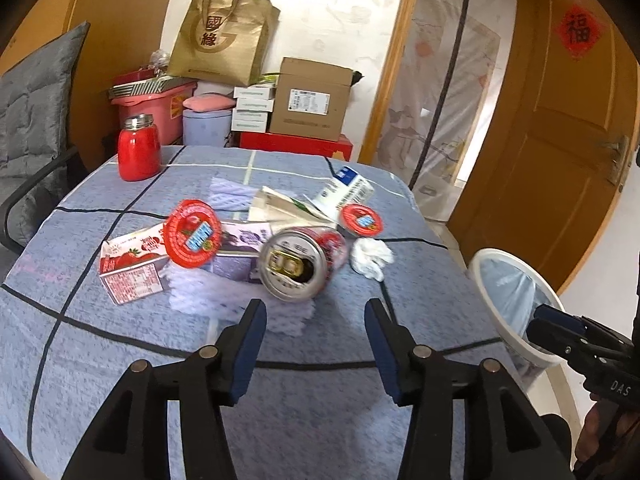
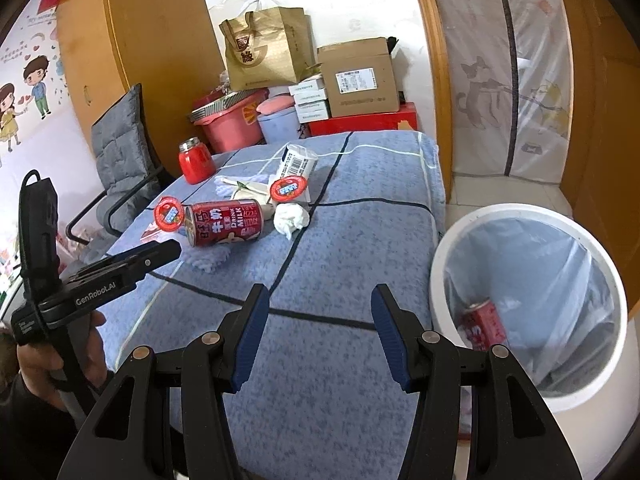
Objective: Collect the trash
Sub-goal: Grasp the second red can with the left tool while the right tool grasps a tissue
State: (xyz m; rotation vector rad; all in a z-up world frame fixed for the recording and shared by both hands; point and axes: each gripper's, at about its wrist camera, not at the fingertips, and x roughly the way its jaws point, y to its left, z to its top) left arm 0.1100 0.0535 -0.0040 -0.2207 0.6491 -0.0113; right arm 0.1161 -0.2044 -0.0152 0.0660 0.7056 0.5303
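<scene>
A pile of trash lies on the blue checked tablecloth [image 1: 120,360]. A red milk can [image 1: 298,264] lies on its side, its opened top facing my left gripper [image 1: 316,320], which stands open and empty just short of it. Around the can are two red-lidded cups [image 1: 192,236] [image 1: 362,220], a strawberry milk carton [image 1: 130,268], a crumpled white tissue [image 1: 370,258] and a white-blue carton [image 1: 348,190]. My right gripper [image 2: 318,308] is open and empty over the cloth [image 2: 340,248]. Beside the table stands a white bin [image 2: 520,216] holding a red can [image 2: 484,324].
A red jar [image 1: 139,148] stands at the table's far left corner. A grey cushioned chair [image 1: 32,132] sits left of the table. Boxes, a pink tub and a gold paper bag [image 1: 224,36] are stacked behind. A wooden door [image 1: 560,140] is at the right.
</scene>
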